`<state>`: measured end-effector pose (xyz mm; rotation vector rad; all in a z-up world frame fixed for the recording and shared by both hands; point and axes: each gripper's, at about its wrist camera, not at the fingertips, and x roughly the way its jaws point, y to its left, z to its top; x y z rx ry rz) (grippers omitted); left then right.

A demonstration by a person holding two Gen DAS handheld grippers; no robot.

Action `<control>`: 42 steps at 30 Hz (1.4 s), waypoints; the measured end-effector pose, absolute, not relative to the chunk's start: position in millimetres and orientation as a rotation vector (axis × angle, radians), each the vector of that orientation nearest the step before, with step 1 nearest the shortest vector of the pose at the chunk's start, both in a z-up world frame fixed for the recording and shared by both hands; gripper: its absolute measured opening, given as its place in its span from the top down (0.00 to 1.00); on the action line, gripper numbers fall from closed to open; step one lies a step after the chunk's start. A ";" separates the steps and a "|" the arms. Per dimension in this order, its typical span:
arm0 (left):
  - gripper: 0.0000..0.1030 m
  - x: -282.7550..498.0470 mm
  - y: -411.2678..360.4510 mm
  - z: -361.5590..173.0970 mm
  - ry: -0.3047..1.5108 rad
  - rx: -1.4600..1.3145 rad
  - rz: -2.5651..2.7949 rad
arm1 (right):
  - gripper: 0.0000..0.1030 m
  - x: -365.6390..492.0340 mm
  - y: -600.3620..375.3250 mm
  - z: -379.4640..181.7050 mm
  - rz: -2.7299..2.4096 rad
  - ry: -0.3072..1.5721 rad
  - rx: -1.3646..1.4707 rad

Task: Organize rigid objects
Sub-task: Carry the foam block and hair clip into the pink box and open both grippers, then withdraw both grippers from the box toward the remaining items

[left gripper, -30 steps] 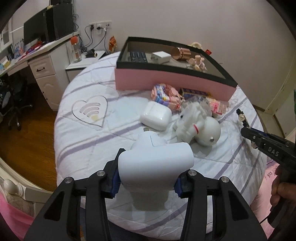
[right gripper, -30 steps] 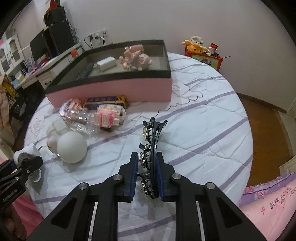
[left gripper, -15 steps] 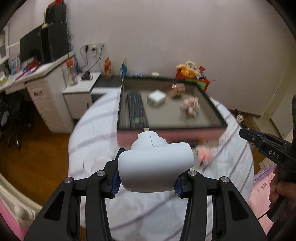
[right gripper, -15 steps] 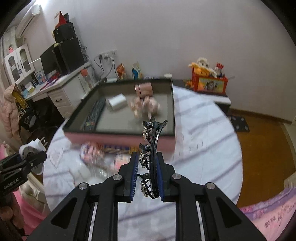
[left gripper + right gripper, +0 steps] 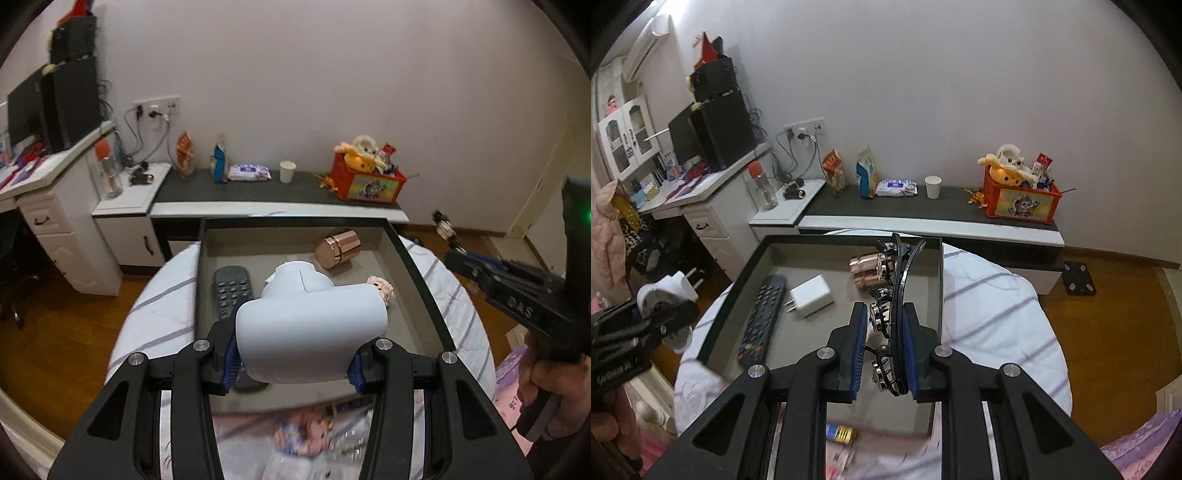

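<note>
My left gripper [image 5: 295, 363] is clamped on a white plug-in charger [image 5: 312, 334], its blue pads pressing both sides of the rounded body, the narrower end pointing toward twelve o'clock. It hangs over the near half of the grey-lined tray [image 5: 417, 280], which sits on the striped bed [image 5: 162, 321]. From the right wrist view the charger's two metal prongs show, sticking up out of my left gripper at nine o'clock.

My right gripper [image 5: 884, 360] is closed tight on a black hair clip [image 5: 899, 299] studded with metal stones; the clip stands on edge between the pads and runs out toward twelve o'clock, above the tray's right half.

In the tray, a dark remote control [image 5: 761, 319] lies along the left side at ten o'clock of my right gripper, a small white power adapter [image 5: 811, 300] just beside it. A copper-coloured cylinder [image 5: 338, 249] lies on its side toward the far wall, and a small pale figurine [image 5: 382, 288] peeks out at two o'clock past the charger. Blurred toys lie on the bed at six o'clock.
</note>
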<state>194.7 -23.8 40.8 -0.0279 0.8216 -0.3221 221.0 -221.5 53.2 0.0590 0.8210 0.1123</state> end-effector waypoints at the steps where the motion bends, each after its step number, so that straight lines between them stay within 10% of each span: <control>1: 0.56 202.1 -30.5 35.6 0.836 -0.024 -0.330 | 0.82 229.6 -222.8 49.0 0.111 0.832 0.061; 16: 0.55 265.1 -83.2 -47.0 1.040 0.050 -0.323 | 0.82 312.7 -221.3 -19.3 0.091 1.012 0.007; 20: 0.24 267.9 -84.5 -51.7 1.055 0.067 -0.291 | 0.80 315.7 -221.7 -27.2 0.080 1.032 -0.004; 27: 0.03 246.6 -70.5 -27.8 0.983 0.034 -0.288 | 0.16 295.0 -212.9 -9.8 0.144 0.965 0.019; 42: 0.00 116.8 18.7 68.4 0.717 -0.067 -0.212 | 0.00 162.8 -222.7 84.6 0.190 0.721 0.213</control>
